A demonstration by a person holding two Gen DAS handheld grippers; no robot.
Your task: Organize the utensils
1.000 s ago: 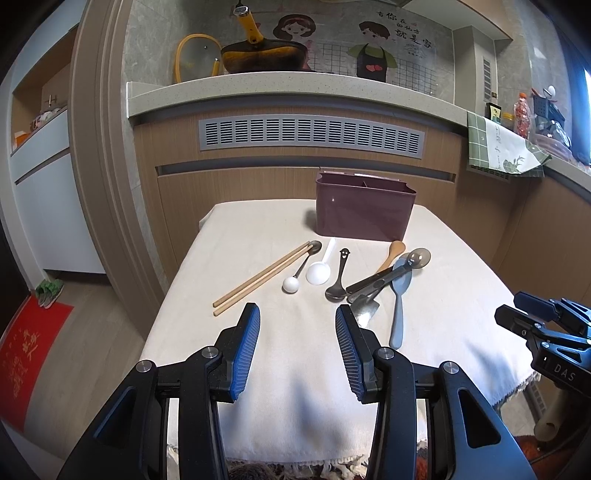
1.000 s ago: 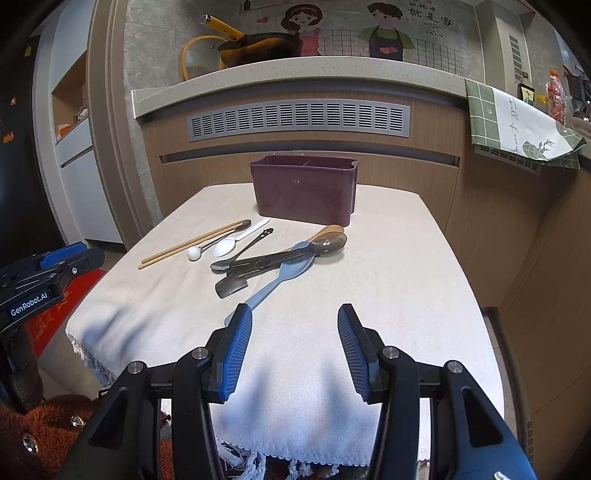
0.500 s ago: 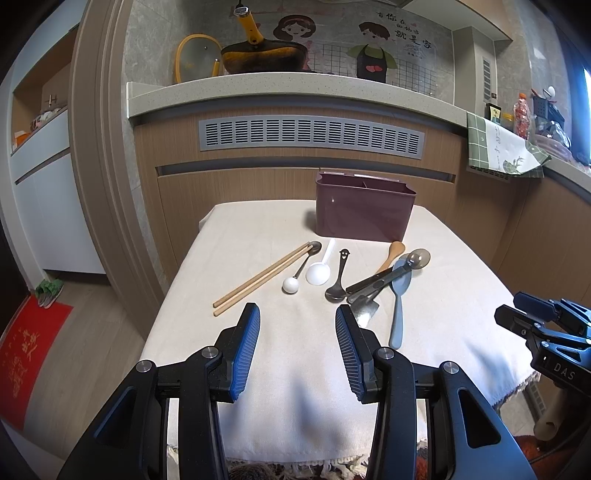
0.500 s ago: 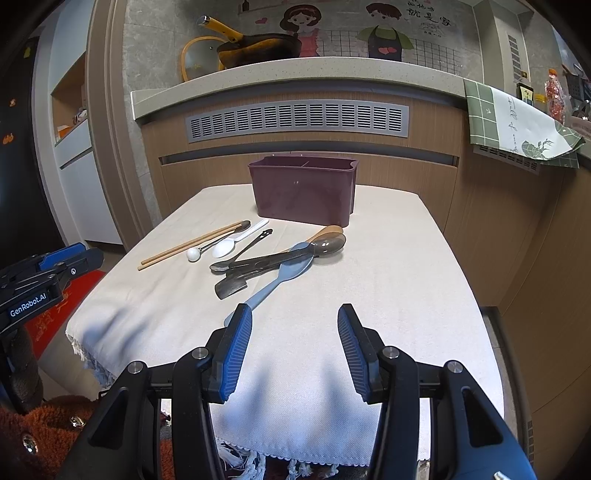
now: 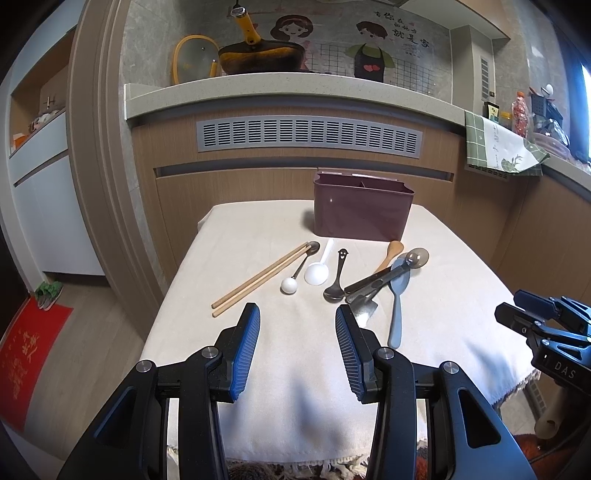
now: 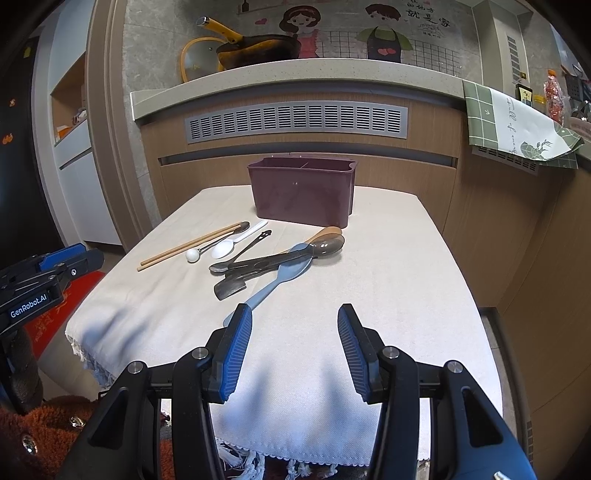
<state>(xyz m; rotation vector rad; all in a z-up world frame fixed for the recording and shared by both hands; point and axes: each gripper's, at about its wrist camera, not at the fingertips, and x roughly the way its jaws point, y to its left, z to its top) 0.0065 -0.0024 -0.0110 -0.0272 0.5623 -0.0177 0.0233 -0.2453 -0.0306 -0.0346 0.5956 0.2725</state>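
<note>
Wooden chopsticks [image 5: 260, 278] and glossy metal spoon [image 5: 334, 282] lie on matt woven tablecloth [image 5: 443, 295] near smooth plastic caddy [image 5: 360, 214].

Bin [image 6: 302, 192] inside: hidden behind its front wall, beyond both claws; contents cannot be told.
Wooden spoon [image 6: 325, 233]: handle buried under the pile.
Spatula [image 5: 364, 306]: part covered by crossing handles.
Wall lettering [image 5: 400, 26]: too small to read.

One maroon utensil caddy [image 5: 362, 212], two wooden chopsticks [image 5: 258, 277], one white plastic spoon [image 5: 317, 271], one blue-grey spoon [image 5: 397, 299], one wooden spoon [image 5: 390, 253]
</note>
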